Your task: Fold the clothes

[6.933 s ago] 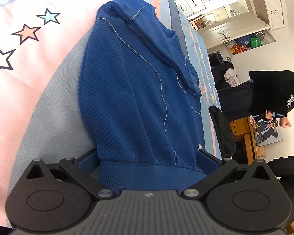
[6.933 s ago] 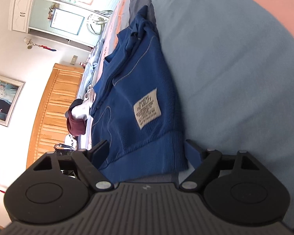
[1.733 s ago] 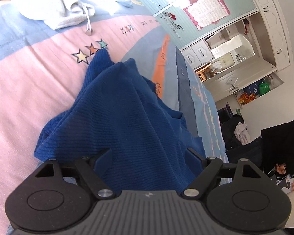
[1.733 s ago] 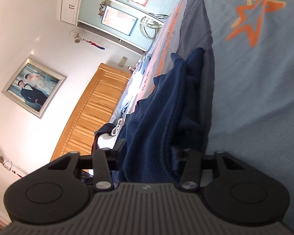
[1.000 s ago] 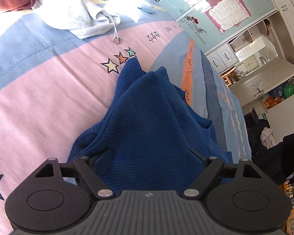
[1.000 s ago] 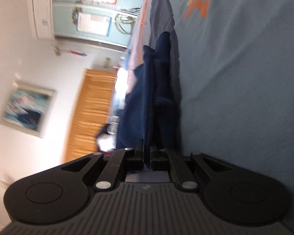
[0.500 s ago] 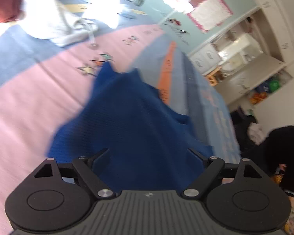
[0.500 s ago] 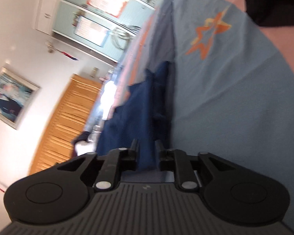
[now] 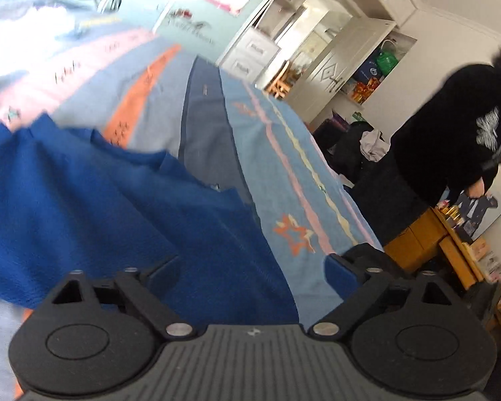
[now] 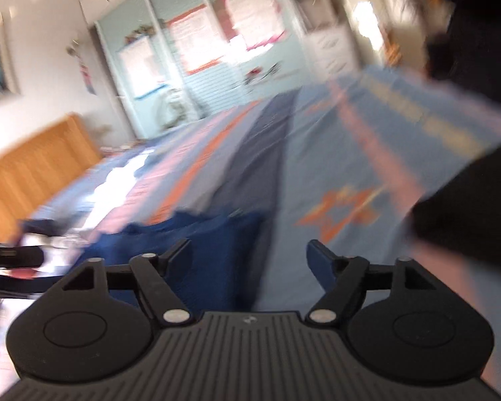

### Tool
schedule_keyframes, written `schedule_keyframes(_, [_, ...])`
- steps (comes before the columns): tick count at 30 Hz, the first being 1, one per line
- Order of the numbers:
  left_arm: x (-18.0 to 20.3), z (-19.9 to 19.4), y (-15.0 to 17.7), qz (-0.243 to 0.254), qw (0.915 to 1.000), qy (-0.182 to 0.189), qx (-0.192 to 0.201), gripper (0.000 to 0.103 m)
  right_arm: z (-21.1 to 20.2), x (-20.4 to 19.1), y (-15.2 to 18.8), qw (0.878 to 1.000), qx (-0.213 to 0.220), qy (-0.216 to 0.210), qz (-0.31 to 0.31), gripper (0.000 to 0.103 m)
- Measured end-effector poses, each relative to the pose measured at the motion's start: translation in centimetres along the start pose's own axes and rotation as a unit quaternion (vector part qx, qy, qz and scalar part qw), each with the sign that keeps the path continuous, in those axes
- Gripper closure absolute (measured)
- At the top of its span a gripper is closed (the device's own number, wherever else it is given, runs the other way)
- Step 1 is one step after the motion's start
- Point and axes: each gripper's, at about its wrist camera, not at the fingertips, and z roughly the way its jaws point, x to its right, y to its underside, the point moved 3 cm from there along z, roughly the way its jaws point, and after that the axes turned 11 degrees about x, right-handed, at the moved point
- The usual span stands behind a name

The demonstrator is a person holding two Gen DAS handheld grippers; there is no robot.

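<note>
Now the blue sweater (image 9: 93, 200) lies rumpled on the striped bed (image 9: 284, 153). Over it, the left claw (image 9: 252, 269) gapes wide, gripping nothing; the right claw (image 10: 250, 254) is equally wide, likewise empty.

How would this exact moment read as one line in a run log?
left gripper: open, over blue sweater | right gripper: open, empty | sweater: folded on bed | view: blurred

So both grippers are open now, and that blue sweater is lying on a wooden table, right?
Not quite: the blue sweater lies on a bed with a striped, star-patterned bedspread, not a wooden table; the left wrist view shows it. The rest holds: the left gripper and right gripper are both open.
</note>
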Motion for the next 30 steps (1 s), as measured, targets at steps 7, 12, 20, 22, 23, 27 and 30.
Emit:
schedule_keyframes(7, [-1.2,-5.1,0.3,0.017,0.9988,-0.046,0.007,0.003,-4.0,-1.7,6.4,0.990,-0.025,-0.072,0.121,0.007])
schedule_keyframes(12, [-5.3,-9.1,0.2,-0.069,0.9945,-0.077,0.020,0.001,-5.4,-1.9,11.0,0.949,-0.047,-0.149,0.276,0.007])
schedule_keyframes(20, [-8.4,-9.4,0.1,-0.080,0.9947,-0.062,0.014,0.001,-5.7,0.2,12.9,0.927,0.010,-0.200,0.317,0.007])
schedule_keyframes(22, [-7.7,-7.3,0.1,-0.063,0.9970,-0.042,0.016,0.001,-5.5,0.0,13.1,0.927,0.013,-0.217,0.307,0.006])
schedule_keyframes(23, [-7.3,-6.0,0.1,-0.063,0.9971,-0.039,0.016,0.001,-5.4,0.0,13.1,0.926,0.013,-0.223,0.305,0.006])
schedule_keyframes(27, [-6.2,-0.3,0.2,-0.129,0.9902,0.052,0.010,0.001,-4.8,1.1,13.0,0.907,0.023,-0.251,0.337,0.007])
schedule_keyframes(30, [-7.8,4.1,1.7,-0.195,0.9770,0.081,-0.030,0.001,-4.6,2.1,13.1,0.892,0.029,-0.265,0.365,0.008])
